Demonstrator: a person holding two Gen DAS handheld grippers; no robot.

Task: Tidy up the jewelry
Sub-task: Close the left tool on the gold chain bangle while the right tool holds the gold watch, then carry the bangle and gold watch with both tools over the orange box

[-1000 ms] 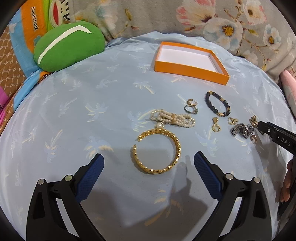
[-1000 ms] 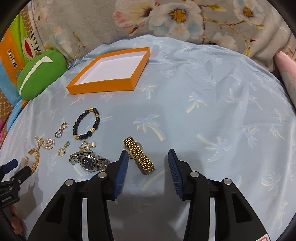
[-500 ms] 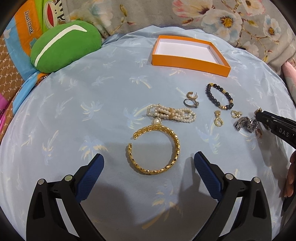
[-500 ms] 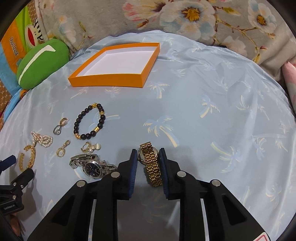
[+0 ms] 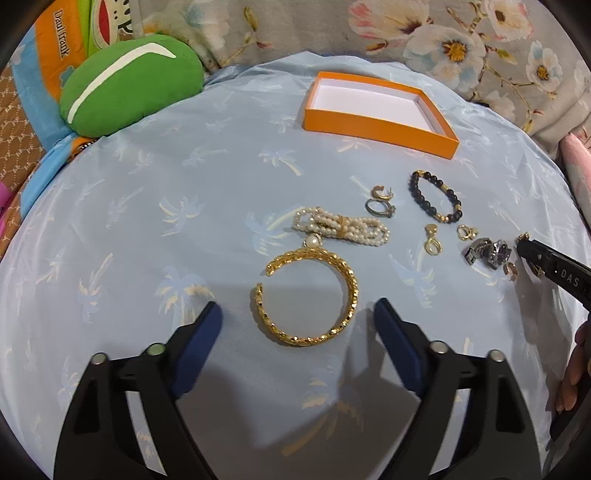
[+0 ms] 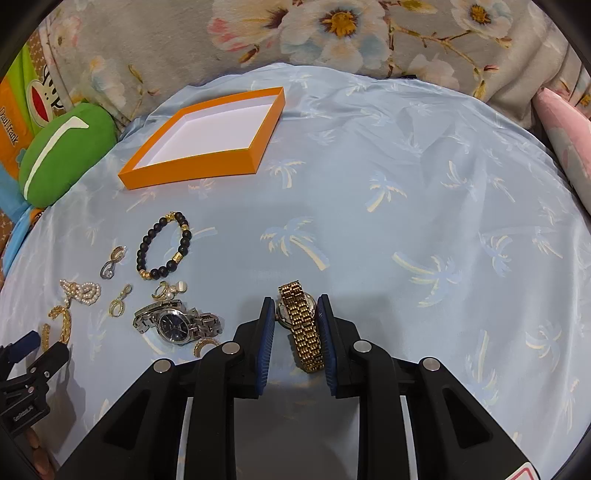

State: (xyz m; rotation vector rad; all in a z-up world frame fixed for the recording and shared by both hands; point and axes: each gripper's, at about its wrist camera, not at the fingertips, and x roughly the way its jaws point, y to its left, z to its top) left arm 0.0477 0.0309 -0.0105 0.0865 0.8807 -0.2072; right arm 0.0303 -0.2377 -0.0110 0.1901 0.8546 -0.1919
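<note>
My right gripper point(image 6: 295, 314) is shut on a gold watch point(image 6: 301, 325), held just above the light blue cloth. My left gripper point(image 5: 297, 315) is open, its fingers on either side of a gold open bangle point(image 5: 306, 295) that lies on the cloth. An empty orange box point(image 5: 380, 110) with a white inside sits at the back; it also shows in the right wrist view point(image 6: 210, 140). On the cloth lie a pearl bracelet point(image 5: 341, 227), a black bead bracelet point(image 5: 436, 197), a silver watch point(image 6: 175, 321) and several small gold earrings and rings.
A green cushion point(image 5: 129, 83) lies at the back left. A floral blanket point(image 6: 332, 33) runs along the back, and a pink pillow point(image 6: 569, 144) sits at the right. The blue cloth point(image 6: 424, 192) spreads out to the right of the jewelry.
My right gripper closed on the gold watch and lifted it slightly. My left gripper moved forward so that its fingers flank the gold bangle.
</note>
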